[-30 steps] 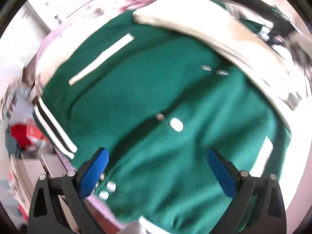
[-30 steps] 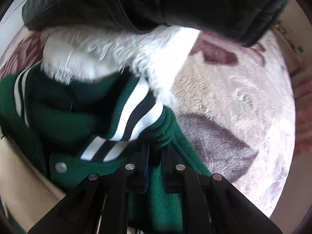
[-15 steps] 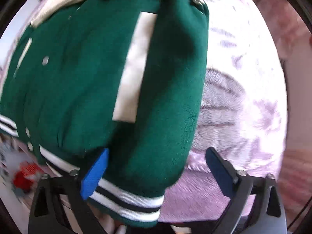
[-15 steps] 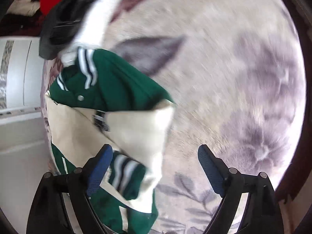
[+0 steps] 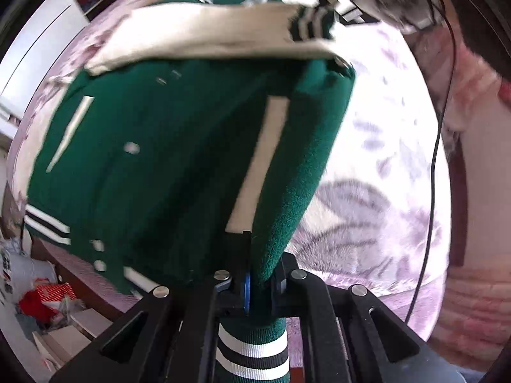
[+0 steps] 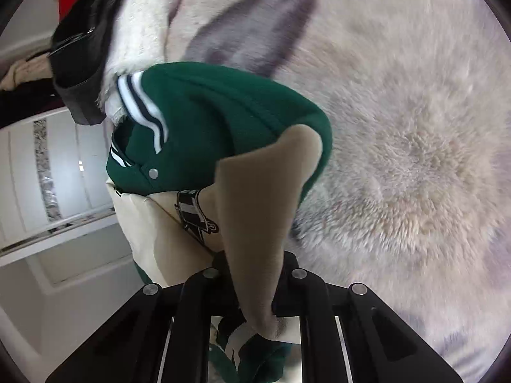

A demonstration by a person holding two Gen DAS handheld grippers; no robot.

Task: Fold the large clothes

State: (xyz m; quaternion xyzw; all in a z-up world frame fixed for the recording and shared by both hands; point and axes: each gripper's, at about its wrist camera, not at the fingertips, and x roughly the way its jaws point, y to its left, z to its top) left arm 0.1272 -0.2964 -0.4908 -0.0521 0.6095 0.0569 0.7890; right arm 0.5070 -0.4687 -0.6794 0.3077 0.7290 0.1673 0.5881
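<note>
A green varsity jacket [image 5: 166, 159] with cream sleeves and striped cuffs lies on a fluffy floral blanket [image 5: 383, 159]. My left gripper [image 5: 260, 282] is shut on the jacket's green hem edge by the striped waistband [image 5: 252, 351]. In the right wrist view the jacket [image 6: 223, 121] shows its striped collar and a snap button. My right gripper [image 6: 252, 274] is shut on the cream sleeve [image 6: 255, 217], which runs up from the jaws over the green body.
A black garment [image 6: 83, 48] and something red lie beyond the collar. A black cable [image 5: 437, 159] runs over the blanket at the right. White cabinet fronts [image 6: 48, 175] stand at the left. Clutter and boxes [image 5: 48, 303] lie on the floor past the bed edge.
Half a second ago both grippers were open. Now the left has shut on the jacket's hem edge and the right has shut on the cream sleeve.
</note>
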